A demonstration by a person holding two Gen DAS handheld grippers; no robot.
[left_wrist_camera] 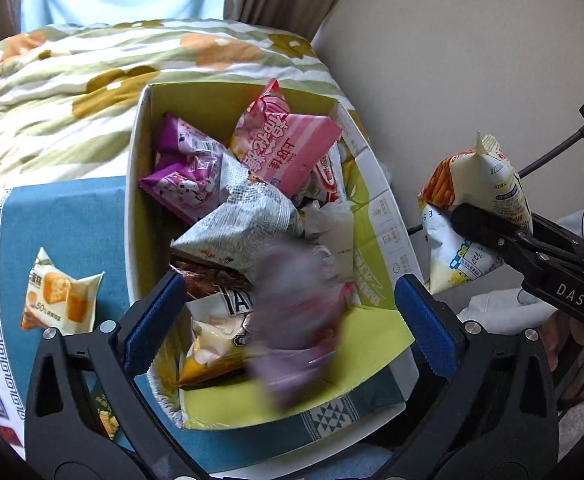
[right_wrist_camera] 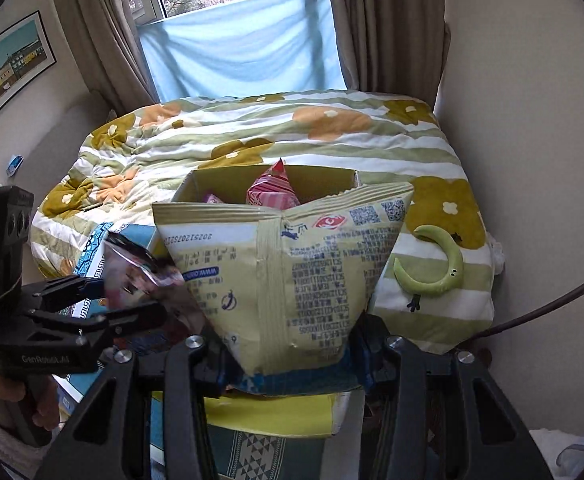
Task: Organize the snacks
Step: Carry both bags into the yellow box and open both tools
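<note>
Orange-and-white, a small cake packet [left_wrist_camera: 61,293] lies alone on the blue patterned cloth [left_wrist_camera: 68,220] at the far left, just beside the cardboard box [left_wrist_camera: 138,184]. That box sits on the cloth at the edge of a flower-print quilt [left_wrist_camera: 72,76] and is heaped with snacks: a purple packet [left_wrist_camera: 184,168] against its left wall, a pink striped bag [left_wrist_camera: 288,148] standing tall toward the back, and a grey newsprint-patterned bag [left_wrist_camera: 244,224] across the middle. Over the near end of the box the left gripper [left_wrist_camera: 288,316] points down with its blue-padded jaws spread wide; a blurred pink-purple packet [left_wrist_camera: 296,320] shows between them, touching neither pad. Further right, outside the box wall, the right gripper [right_wrist_camera: 288,364] is clamped tight on the bottom seam of a pale yellow snack bag [right_wrist_camera: 292,264], holding it upright above the box's near flap. At the far right a green crescent-shaped plush toy [right_wrist_camera: 432,264] rests on the quilt.
</note>
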